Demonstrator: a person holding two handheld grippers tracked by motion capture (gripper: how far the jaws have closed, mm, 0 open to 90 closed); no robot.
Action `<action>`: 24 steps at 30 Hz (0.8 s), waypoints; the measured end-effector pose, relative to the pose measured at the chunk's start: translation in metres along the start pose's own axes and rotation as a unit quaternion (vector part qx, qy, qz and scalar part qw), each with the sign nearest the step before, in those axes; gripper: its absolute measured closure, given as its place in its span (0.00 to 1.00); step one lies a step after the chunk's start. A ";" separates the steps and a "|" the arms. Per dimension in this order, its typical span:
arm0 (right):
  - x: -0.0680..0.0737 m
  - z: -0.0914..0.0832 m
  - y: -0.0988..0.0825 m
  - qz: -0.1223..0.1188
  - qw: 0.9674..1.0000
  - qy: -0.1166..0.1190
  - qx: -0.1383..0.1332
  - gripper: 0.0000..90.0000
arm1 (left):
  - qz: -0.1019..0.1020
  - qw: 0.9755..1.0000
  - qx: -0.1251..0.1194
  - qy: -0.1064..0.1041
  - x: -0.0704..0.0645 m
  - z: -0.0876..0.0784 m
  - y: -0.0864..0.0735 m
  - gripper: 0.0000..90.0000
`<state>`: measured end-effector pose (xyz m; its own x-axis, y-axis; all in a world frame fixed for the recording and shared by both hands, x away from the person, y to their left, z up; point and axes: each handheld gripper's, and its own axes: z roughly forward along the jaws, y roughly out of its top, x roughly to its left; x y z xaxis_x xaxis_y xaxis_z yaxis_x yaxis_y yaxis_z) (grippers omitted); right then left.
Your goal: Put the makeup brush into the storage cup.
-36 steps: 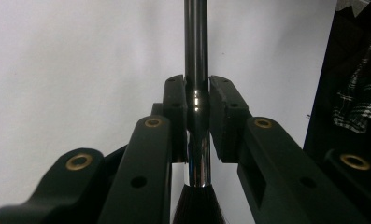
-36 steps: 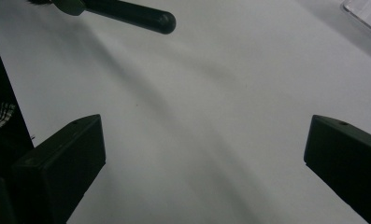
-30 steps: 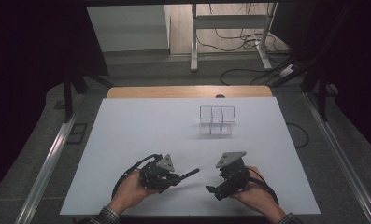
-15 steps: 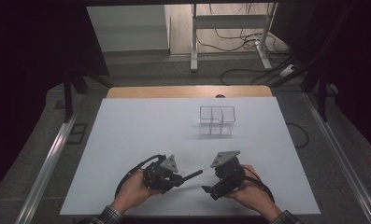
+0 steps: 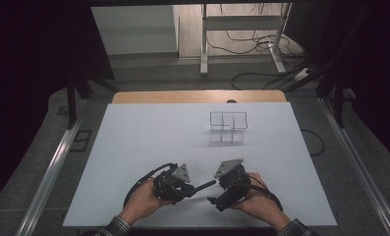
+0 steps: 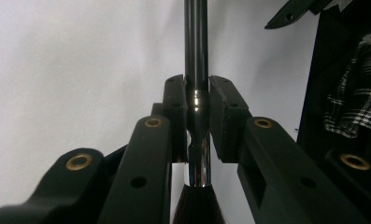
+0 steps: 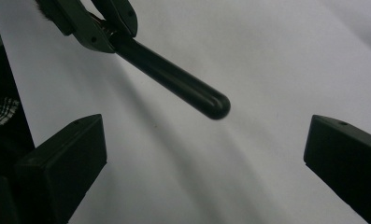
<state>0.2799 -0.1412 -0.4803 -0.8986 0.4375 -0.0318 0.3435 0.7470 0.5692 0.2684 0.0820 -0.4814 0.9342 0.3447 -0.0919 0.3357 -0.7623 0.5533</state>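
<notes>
Brush handling is the work in hand, and I start at my left. My left gripper (image 5: 195,187) sits low over the white table (image 5: 133,147), near its front edge, with its jaws clamped on the brush (image 6: 196,70). In the left gripper view the pads pinch the shiny metal collar just above the dark bristles, so the long black handle runs straight out ahead between the jaws. I judge that this hold at the collar keeps the bristles back by my hand and offers the free handle end outward, which suits a handover.

In the high view the handle reaches across the small gap toward my right gripper (image 5: 213,200), which I hold just beside the left one, angled inward to meet it. The right gripper view shows its jaws standing wide apart with nothing between them, and the rounded tip of the handle (image 7: 213,106) hanging ahead of and slightly above the opening, not yet inside. I read the wide spread as room to slide over the handle without knocking it.

Farther back and to the right, well apart from both hands, stands a clear divided organizer (image 5: 228,127), probably where the brush is meant to end up.
</notes>
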 end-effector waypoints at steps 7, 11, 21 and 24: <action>0.002 0.004 0.004 -0.016 1.000 0.001 0.003 0.02 | 0.003 1.000 0.001 -0.004 -0.001 0.002 0.003 0.86; 0.003 0.005 0.007 -0.026 1.000 0.000 0.005 0.04 | 0.005 1.000 0.002 -0.007 -0.001 0.002 0.004 0.86; 0.008 0.011 0.012 -0.052 0.998 -0.002 0.017 0.14 | 0.008 1.000 0.005 -0.009 -0.002 0.003 0.005 0.86; 0.009 0.011 0.013 -0.062 0.998 0.000 0.020 0.18 | 0.008 1.000 0.006 -0.009 -0.002 0.003 0.005 0.86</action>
<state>0.2794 -0.1217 -0.4820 -0.9351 0.3399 -0.0999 0.2401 0.8153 0.5269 0.2686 0.0758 -0.4804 0.9415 0.3223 -0.0988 0.3221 -0.7738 0.5455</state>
